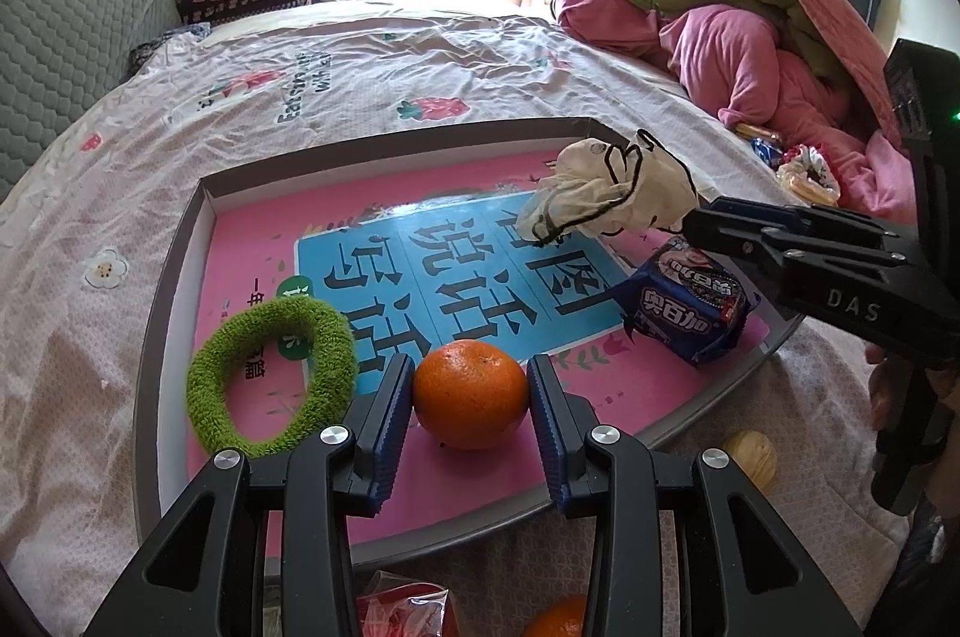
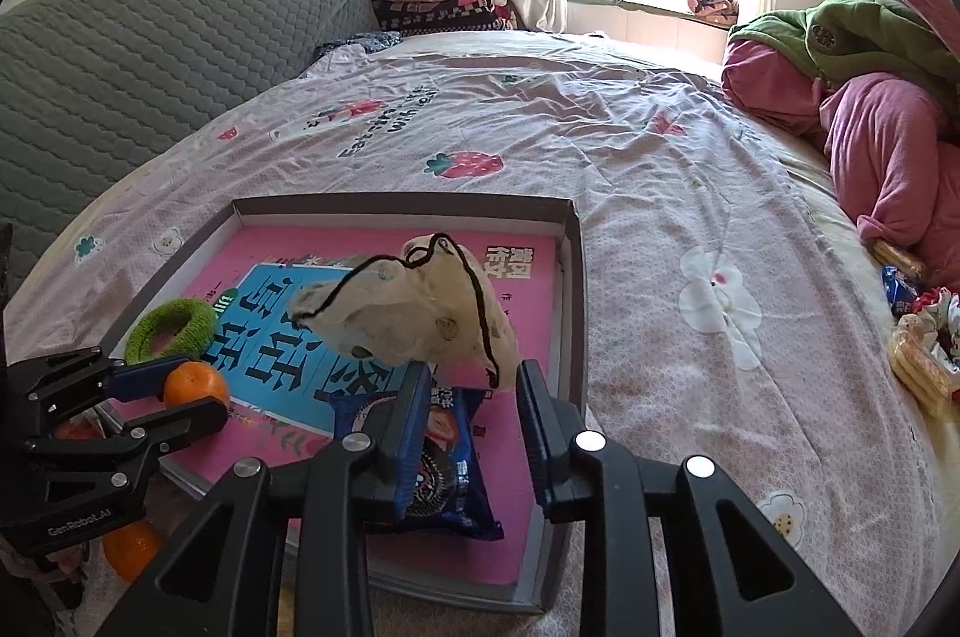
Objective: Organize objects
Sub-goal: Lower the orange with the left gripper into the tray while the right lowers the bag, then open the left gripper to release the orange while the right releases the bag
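Note:
A shallow grey tray (image 1: pixel 174 247) lined with a pink and blue book cover lies on the bed. My left gripper (image 1: pixel 471 397) has its pads against both sides of an orange (image 1: pixel 471 394) that rests on the tray floor. A green fuzzy ring (image 1: pixel 270 373) lies to its left. My right gripper (image 2: pixel 474 385) holds a white drawstring pouch (image 2: pixel 420 313) by its lower edge above the tray, over a blue cookie packet (image 2: pixel 444 463). The pouch (image 1: pixel 612 199) and packet (image 1: pixel 690 304) also show in the left wrist view.
The tray's far right corner (image 2: pixel 570 217) sits on a strawberry-print sheet (image 2: pixel 660 145). Outside the near tray edge lie a second orange (image 2: pixel 129 547), a red packet (image 1: pixel 408 607) and a yellowish ball (image 1: pixel 750 457). Snacks (image 2: pixel 918 361) and piled pink and green clothes (image 2: pixel 888 145) are at right.

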A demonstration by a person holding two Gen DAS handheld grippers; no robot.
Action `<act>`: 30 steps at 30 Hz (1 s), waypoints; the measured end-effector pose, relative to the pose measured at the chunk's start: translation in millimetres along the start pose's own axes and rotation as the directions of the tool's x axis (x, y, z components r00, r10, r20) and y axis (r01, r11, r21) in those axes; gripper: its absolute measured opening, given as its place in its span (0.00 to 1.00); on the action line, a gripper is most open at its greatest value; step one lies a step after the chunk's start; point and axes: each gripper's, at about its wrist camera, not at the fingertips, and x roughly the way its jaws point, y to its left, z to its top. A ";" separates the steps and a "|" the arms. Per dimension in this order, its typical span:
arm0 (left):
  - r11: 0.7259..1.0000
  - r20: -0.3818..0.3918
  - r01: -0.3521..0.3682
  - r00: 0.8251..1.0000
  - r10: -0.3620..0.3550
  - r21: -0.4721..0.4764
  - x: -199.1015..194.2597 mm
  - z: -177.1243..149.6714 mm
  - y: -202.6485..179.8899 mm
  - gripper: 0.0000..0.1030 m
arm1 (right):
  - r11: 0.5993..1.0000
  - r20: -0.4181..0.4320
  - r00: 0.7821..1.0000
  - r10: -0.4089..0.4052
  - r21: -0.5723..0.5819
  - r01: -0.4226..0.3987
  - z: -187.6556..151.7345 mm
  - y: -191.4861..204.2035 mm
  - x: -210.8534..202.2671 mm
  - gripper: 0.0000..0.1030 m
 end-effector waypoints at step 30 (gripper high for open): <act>0.999 0.005 -0.041 0.999 0.041 -0.013 -14.1 3.2 1.5 0.49 | 0.999 0.037 0.999 0.032 0.017 -0.033 0.3 0.6 -22.0 0.29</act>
